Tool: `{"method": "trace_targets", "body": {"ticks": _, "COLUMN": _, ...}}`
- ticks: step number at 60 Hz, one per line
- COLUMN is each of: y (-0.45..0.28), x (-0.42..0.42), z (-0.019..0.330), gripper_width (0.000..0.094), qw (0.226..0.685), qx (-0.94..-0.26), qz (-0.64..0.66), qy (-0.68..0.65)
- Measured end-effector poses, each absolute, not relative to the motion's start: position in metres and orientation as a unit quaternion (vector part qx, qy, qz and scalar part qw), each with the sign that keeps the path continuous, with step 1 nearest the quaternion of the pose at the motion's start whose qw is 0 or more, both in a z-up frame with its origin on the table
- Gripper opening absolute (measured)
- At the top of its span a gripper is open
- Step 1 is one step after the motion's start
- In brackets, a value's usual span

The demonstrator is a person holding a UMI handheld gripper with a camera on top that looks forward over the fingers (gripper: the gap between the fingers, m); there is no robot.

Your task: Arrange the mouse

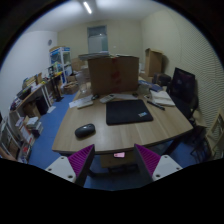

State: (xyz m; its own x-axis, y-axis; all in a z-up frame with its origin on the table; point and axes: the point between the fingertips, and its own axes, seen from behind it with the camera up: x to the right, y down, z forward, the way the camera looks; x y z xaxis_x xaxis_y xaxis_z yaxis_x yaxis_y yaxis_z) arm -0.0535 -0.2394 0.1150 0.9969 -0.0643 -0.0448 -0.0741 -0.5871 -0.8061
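Observation:
A dark computer mouse (pixel 85 130) lies on the left part of a wooden table (pixel 120 133). A black mouse mat (pixel 128 111) lies on the middle of the table, to the right of the mouse and apart from it. My gripper (pixel 113 160) is well back from the table's near edge, above the floor. Its two fingers, with purple pads (pixel 80 159), stand wide apart and hold nothing. The mouse is far ahead of the left finger.
A cardboard box (pixel 112 73) stands at the table's far side. A monitor (pixel 184 87) and papers sit at the right end. Shelves (pixel 30 105) with clutter line the left wall. A blue floor (pixel 45 140) surrounds the table.

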Motion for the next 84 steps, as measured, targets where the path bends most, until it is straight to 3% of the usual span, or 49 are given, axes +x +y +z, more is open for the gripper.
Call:
{"method": "trace_targets", "body": {"ticks": 13, "y": -0.198, "x": -0.110, "z": 0.081, "gripper_width": 0.0812, "qw": 0.447, "qx": -0.890, "qz": 0.086, "qy": -0.025}}
{"method": "trace_targets", "body": {"ticks": 29, "y": -0.130, "x": -0.185, "z": -0.007, "gripper_width": 0.0804, "qw": 0.423, "qx": -0.896, "qz": 0.089, "qy": -0.103}}
{"method": "trace_targets", "body": {"ticks": 30, "y": -0.127, "x": -0.187, "z": -0.012, "gripper_width": 0.0882, "qw": 0.420, "qx": -0.898, "qz": 0.086, "qy": -0.101}}
{"method": "trace_targets", "body": {"ticks": 32, "y": -0.113, "x": -0.188, "z": -0.011, "gripper_width": 0.0821, "qw": 0.437, "qx": -0.891, "qz": 0.075, "qy": -0.100}}
{"method": "trace_targets", "body": {"ticks": 34, "y": -0.106, "x": -0.189, "z": -0.015, "gripper_width": 0.0820, "qw": 0.438, "qx": -0.891, "qz": 0.066, "qy": -0.099}}
{"method": "trace_targets", "body": {"ticks": 54, "y": -0.019, "x": -0.212, "z": -0.013, "gripper_width": 0.0792, "qw": 0.470, "qx": -0.882, "qz": 0.013, "qy": -0.023}}
{"method": "trace_targets", "body": {"ticks": 59, "y": -0.008, "x": -0.204, "z": -0.013, "gripper_width": 0.0498, "qw": 0.478, "qx": -0.878, "qz": -0.009, "qy": 0.001}}
{"method": "trace_targets", "body": {"ticks": 74, "y": -0.015, "x": -0.216, "z": -0.011, "gripper_width": 0.0346, "qw": 0.419, "qx": -0.908, "qz": 0.009, "qy": -0.020}}
{"method": "trace_targets", "body": {"ticks": 78, "y": -0.015, "x": -0.226, "z": 0.012, "gripper_width": 0.0346, "qw": 0.425, "qx": -0.903, "qz": 0.037, "qy": -0.044}}
{"method": "trace_targets", "body": {"ticks": 84, "y": 0.002, "x": -0.205, "z": 0.093, "gripper_width": 0.0347, "qw": 0.486, "qx": -0.871, "qz": 0.034, "qy": -0.066}}
